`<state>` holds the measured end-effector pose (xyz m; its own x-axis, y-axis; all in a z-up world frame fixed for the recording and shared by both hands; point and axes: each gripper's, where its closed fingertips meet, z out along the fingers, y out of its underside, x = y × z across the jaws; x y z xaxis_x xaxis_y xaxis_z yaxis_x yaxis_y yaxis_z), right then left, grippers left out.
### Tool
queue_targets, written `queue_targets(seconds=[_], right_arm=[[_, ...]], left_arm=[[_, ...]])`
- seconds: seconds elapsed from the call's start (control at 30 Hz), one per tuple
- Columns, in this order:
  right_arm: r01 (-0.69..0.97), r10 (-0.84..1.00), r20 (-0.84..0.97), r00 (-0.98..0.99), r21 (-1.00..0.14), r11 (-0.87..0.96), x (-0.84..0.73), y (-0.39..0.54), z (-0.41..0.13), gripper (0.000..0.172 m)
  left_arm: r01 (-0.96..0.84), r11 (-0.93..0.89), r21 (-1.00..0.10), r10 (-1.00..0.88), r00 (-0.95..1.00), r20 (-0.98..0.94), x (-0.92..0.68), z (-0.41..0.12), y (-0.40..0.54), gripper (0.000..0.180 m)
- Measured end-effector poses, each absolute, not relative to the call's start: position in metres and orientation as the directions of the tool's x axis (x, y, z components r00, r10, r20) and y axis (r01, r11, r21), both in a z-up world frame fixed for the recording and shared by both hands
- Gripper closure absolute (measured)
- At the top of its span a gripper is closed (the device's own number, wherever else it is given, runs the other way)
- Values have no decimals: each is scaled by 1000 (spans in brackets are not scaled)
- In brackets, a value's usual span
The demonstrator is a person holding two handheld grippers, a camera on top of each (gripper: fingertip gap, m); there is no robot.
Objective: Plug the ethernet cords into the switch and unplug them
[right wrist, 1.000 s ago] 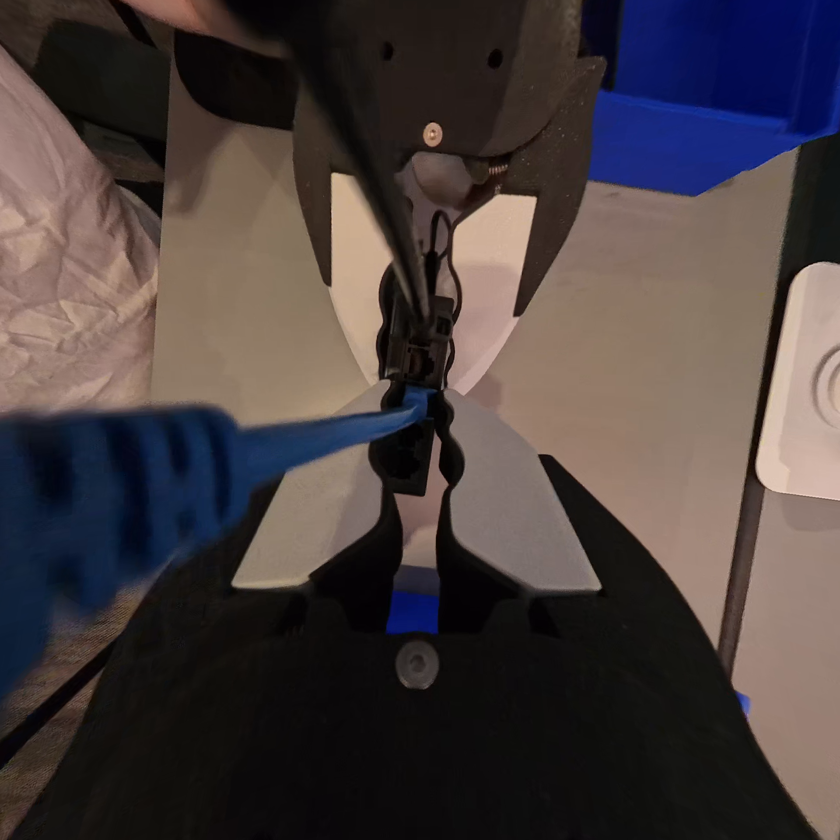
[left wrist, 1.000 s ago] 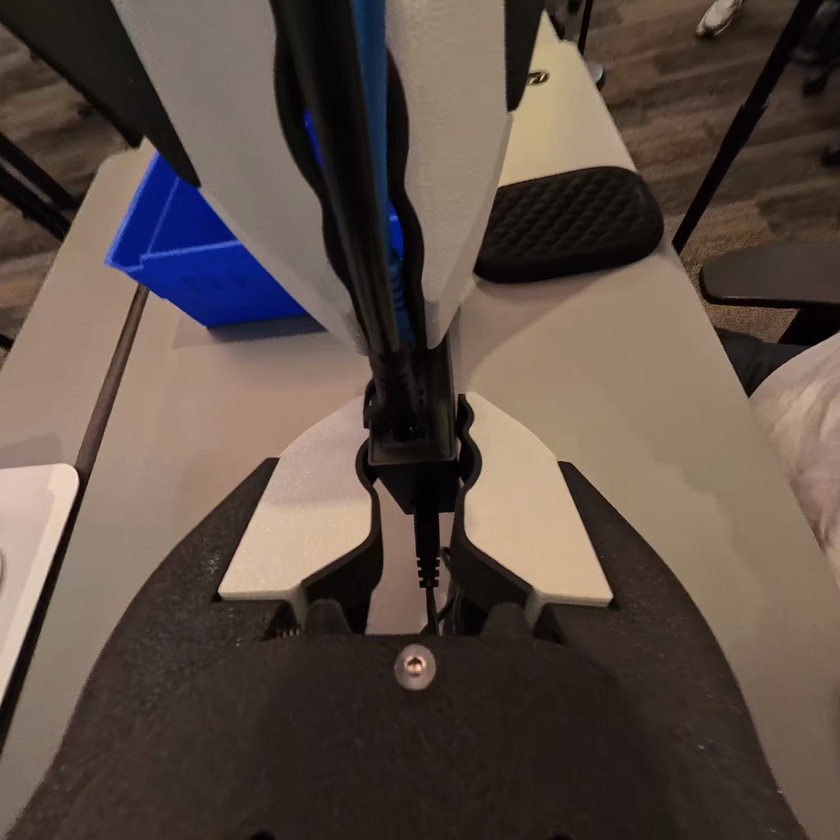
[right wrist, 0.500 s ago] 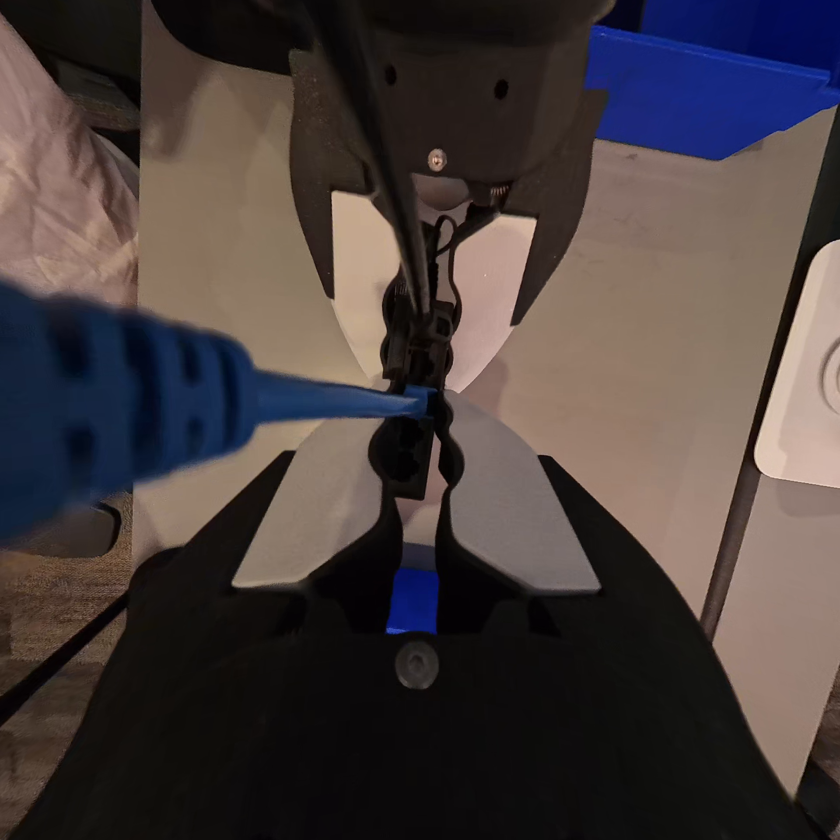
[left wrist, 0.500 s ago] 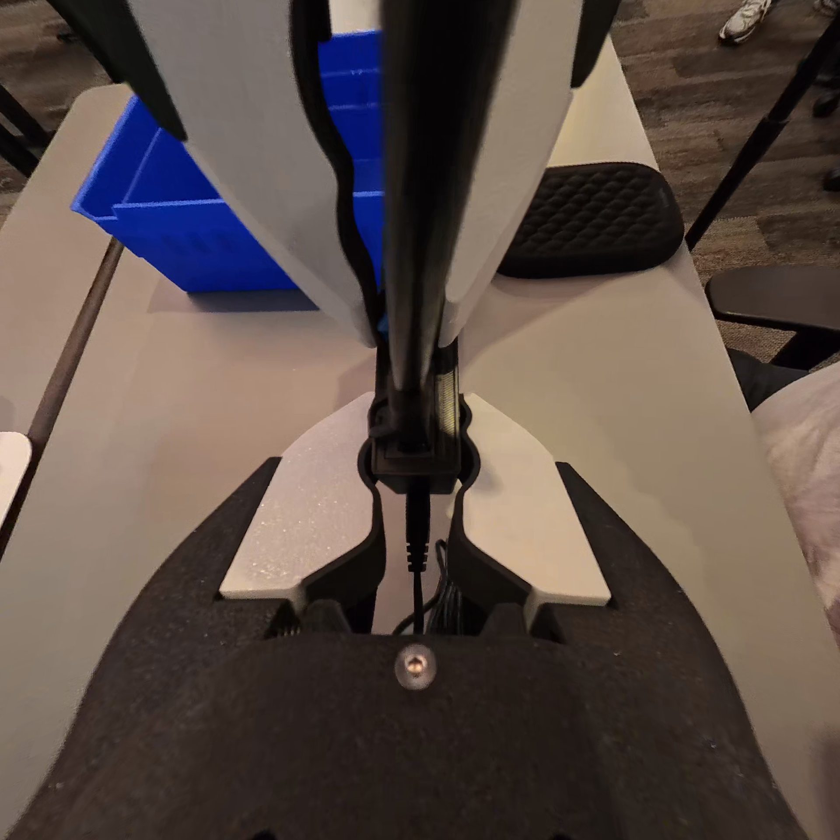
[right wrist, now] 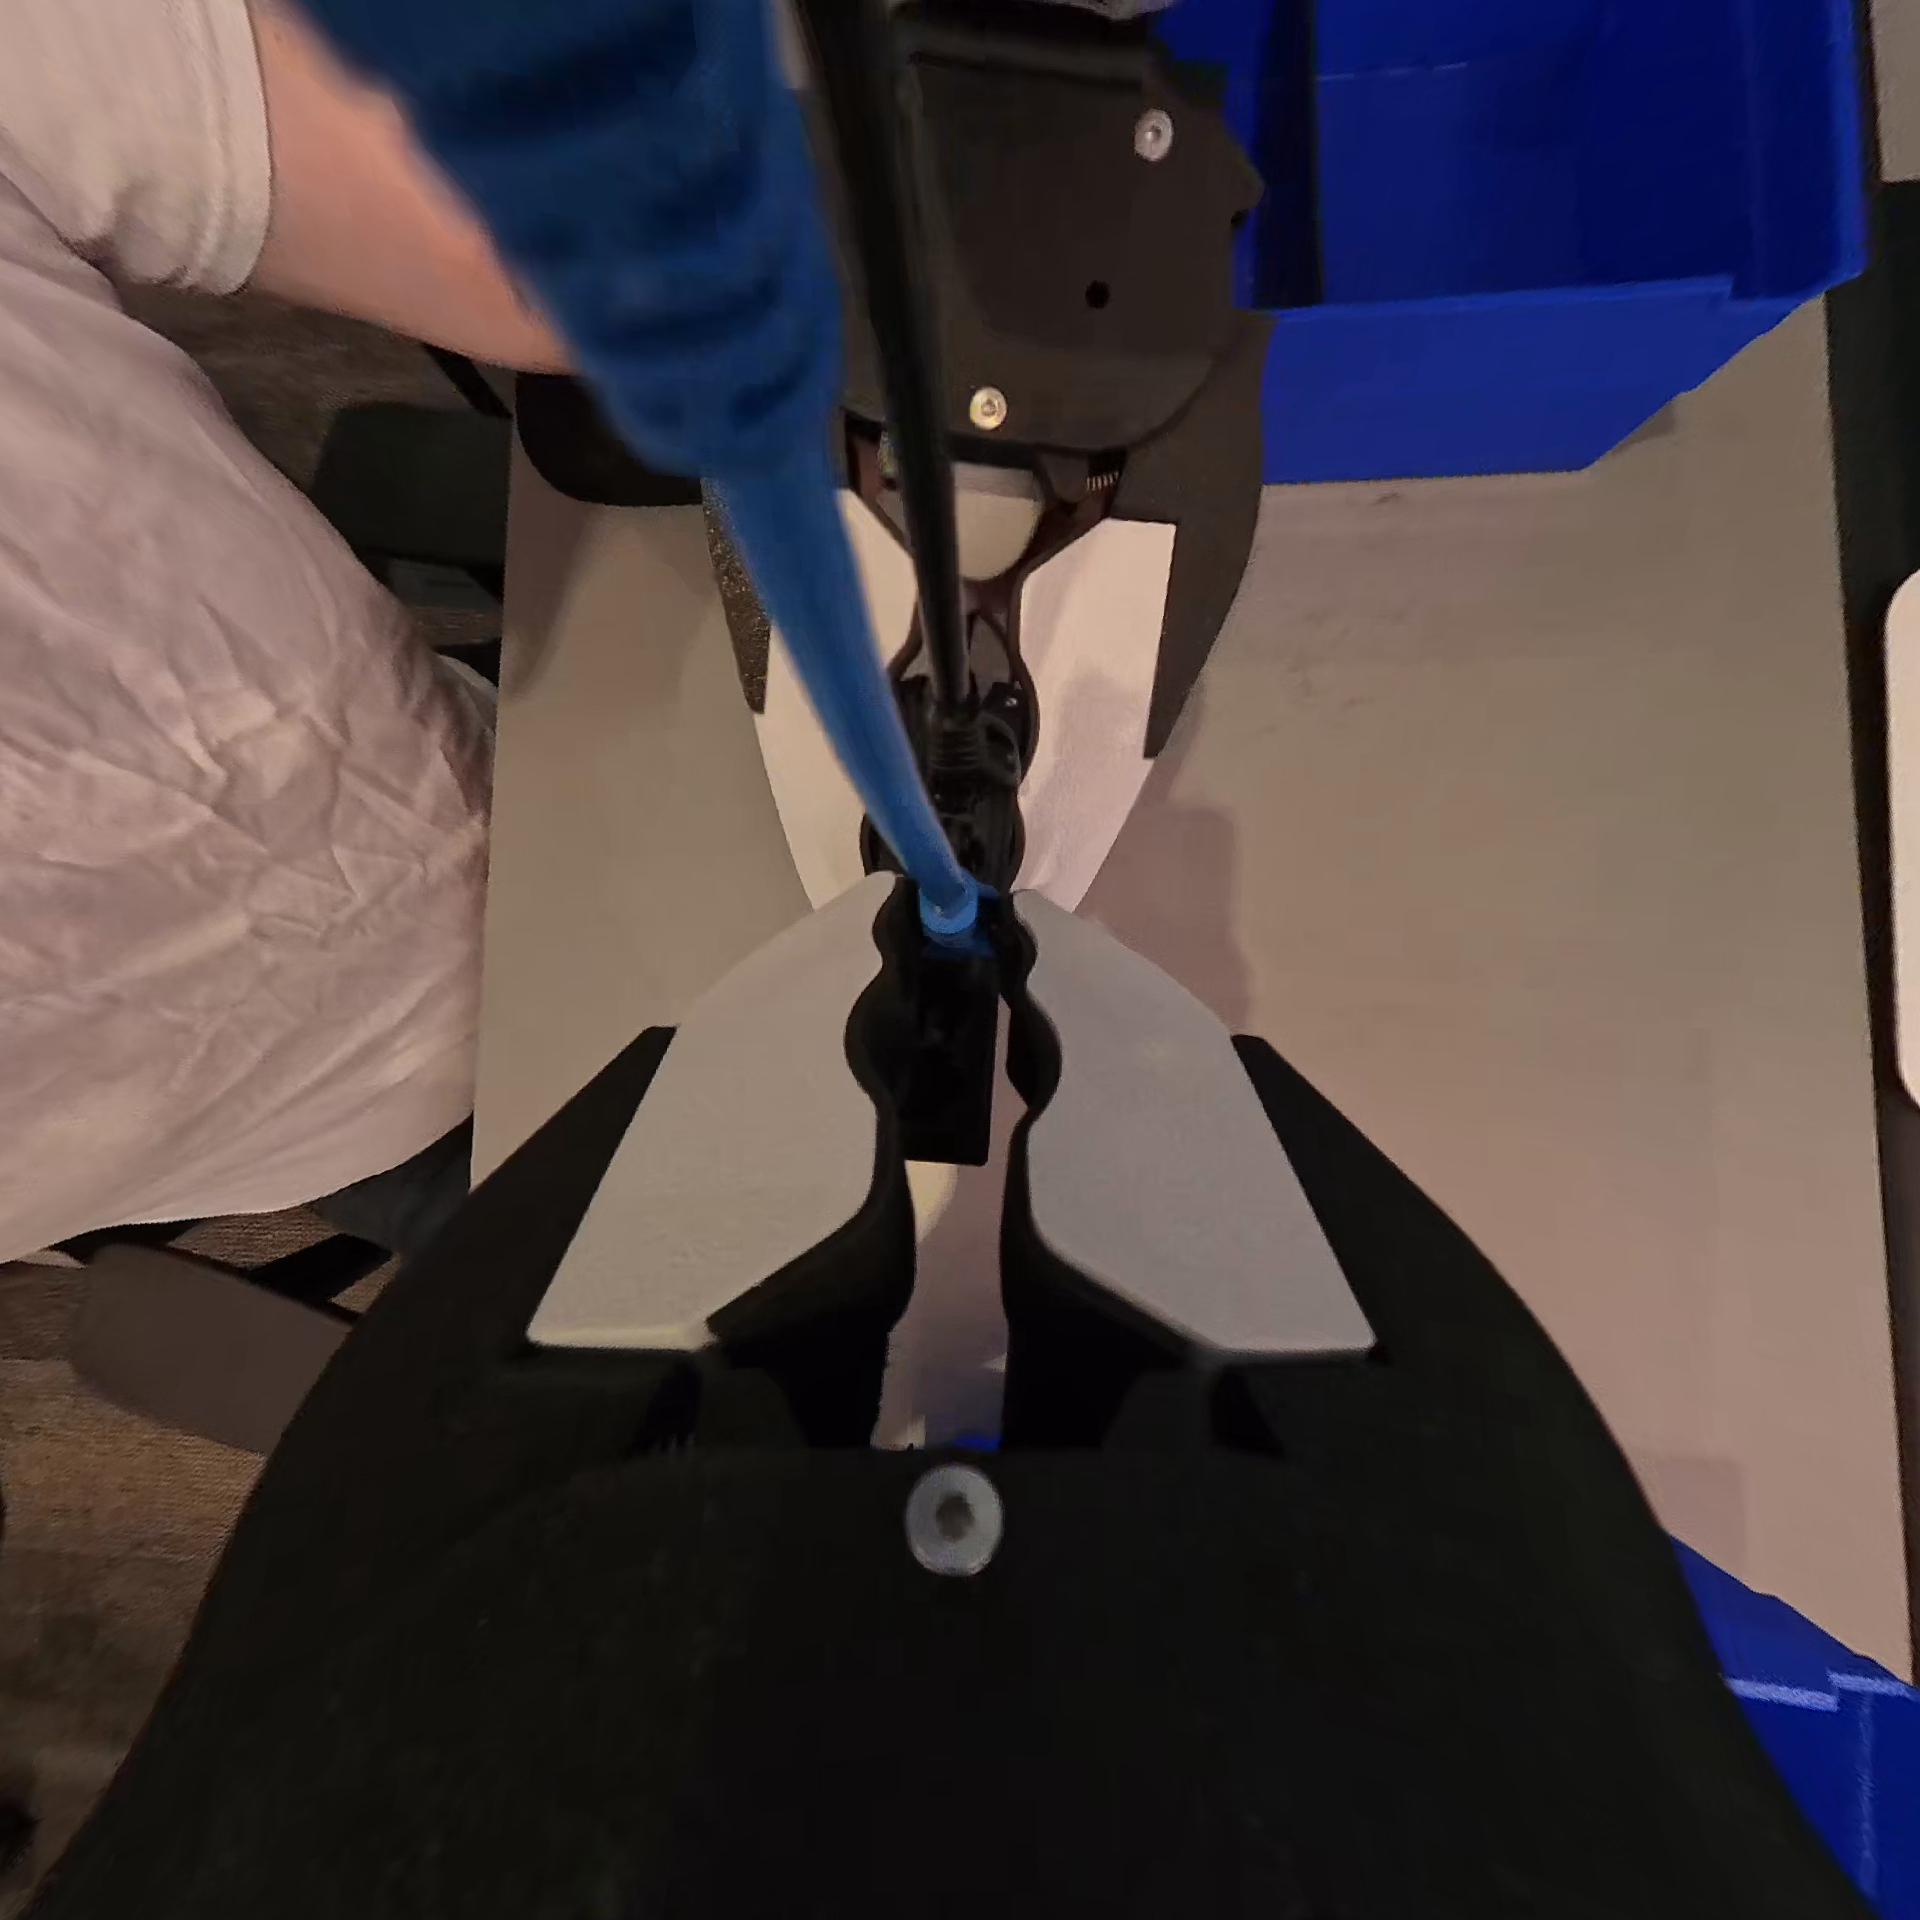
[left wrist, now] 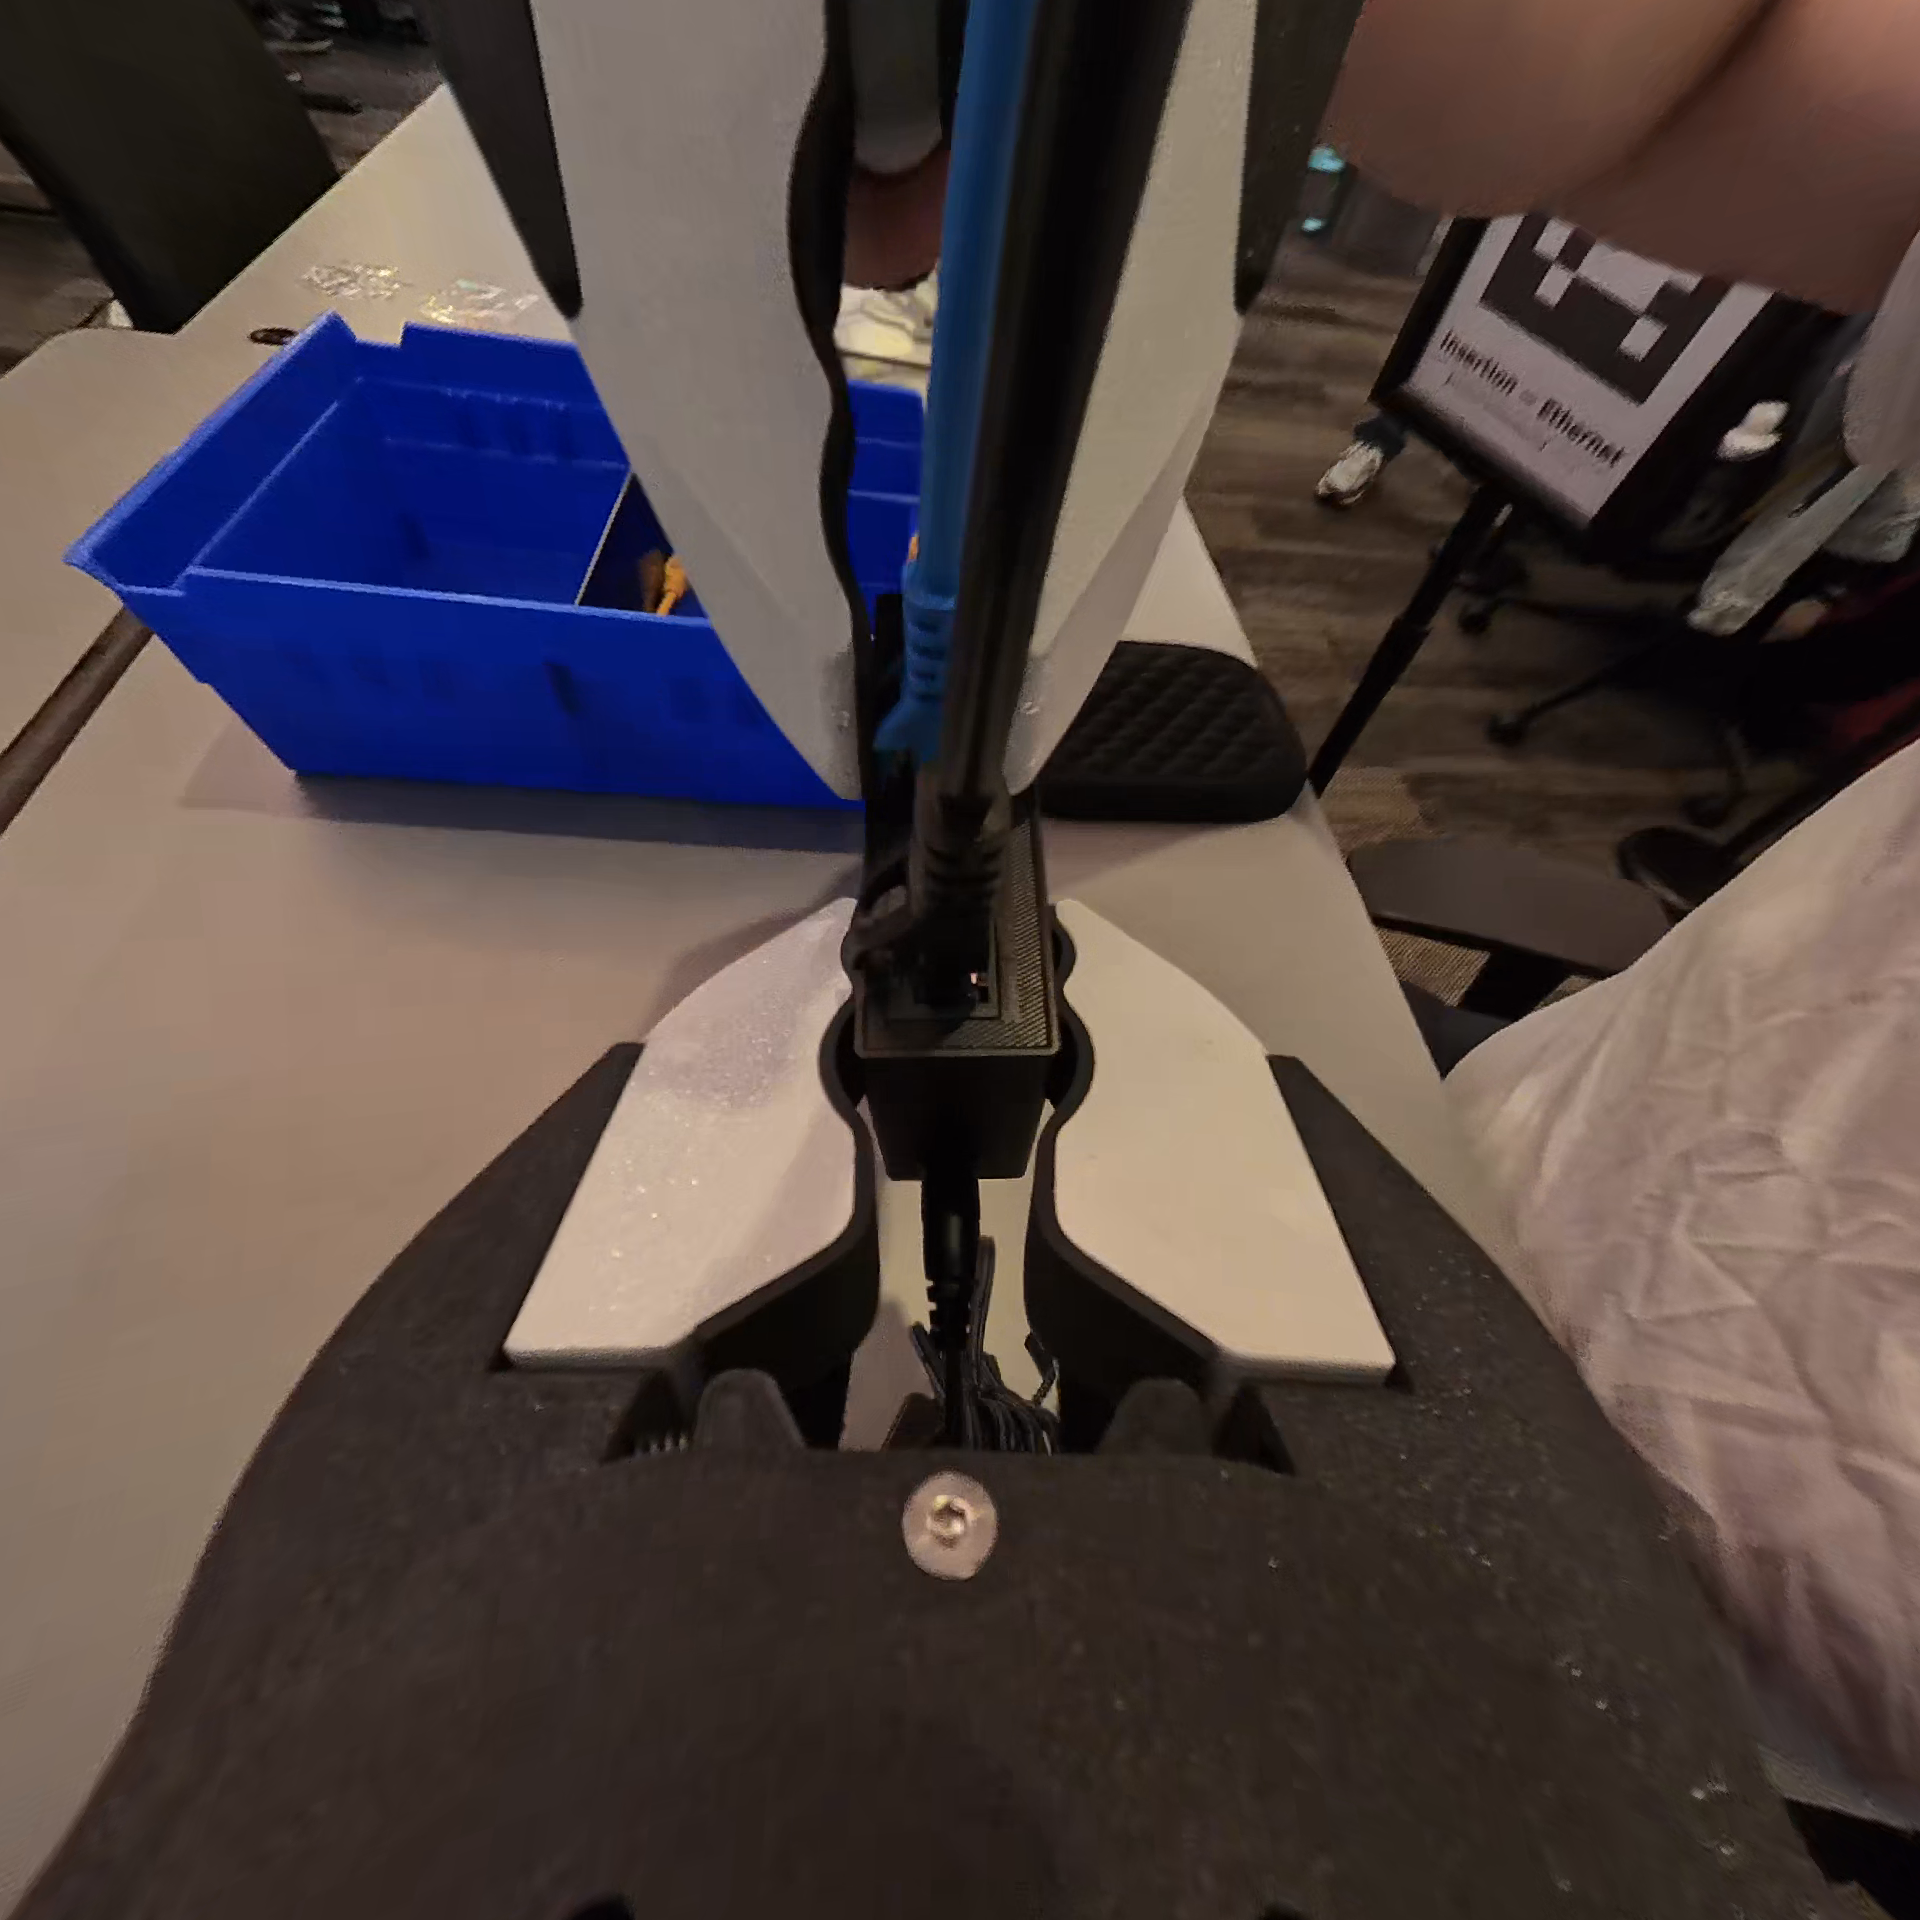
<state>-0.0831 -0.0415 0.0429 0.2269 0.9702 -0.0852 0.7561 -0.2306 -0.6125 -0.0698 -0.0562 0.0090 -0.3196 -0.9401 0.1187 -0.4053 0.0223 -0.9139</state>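
Our left gripper is clamped on the near end of the switch, a slim black box held off the table, both white fingers pressed to its sides. The gripper points straight ahead over the grey table, level and centred, and a thin black power lead runs back from the switch between the fingers. Facing it from the far side, our right gripper comes in nose to nose, its fingers closed on the blue cord's plug where that plug meets the switch's far end; we cannot tell how deep the plug sits. The blue cord rises steeply away from there. Beside it a black cord is seated in a port on the switch's top face, with a small light glowing at the port. Beyond the tools stand a blue bin and a black wrist rest; a person's arm shows at upper right.
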Motion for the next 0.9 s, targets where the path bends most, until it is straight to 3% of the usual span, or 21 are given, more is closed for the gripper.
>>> queue_targets(seconds=[0.1,0.3,0.53,0.67,0.77,0.83,0.9], right_arm=[[715,975,-41,219,-673,-189,-84,-39,47,157],[599,930,91,355,-786,-152,-68,-16,72,120],[420,933,194,304,-906,52,-86,-32,93,109],[416,867,375,327,-881,225,-100,-27,91,111],[365,872,382,306,-893,263,-117,-26,84,113],[359,866,413,283,-882,304,-122,-24,76,134],[345,857,434,278,-878,333,-124,-23,72,143]], left_arm=[[-392,36,-919,-950,-300,91,-72,14,-52,152],[-333,57,-941,-960,-277,40,-86,33,-37,152],[-217,330,-919,-923,-277,-266,-110,51,-24,152],[-177,422,-889,-889,-275,-367,-120,57,-22,152],[-159,434,-887,-882,-276,-382,-120,57,-22,152],[-159,445,-881,-876,-284,-391,-119,54,-23,152],[-168,453,-875,-874,-274,-400,-119,52,-21,152]])
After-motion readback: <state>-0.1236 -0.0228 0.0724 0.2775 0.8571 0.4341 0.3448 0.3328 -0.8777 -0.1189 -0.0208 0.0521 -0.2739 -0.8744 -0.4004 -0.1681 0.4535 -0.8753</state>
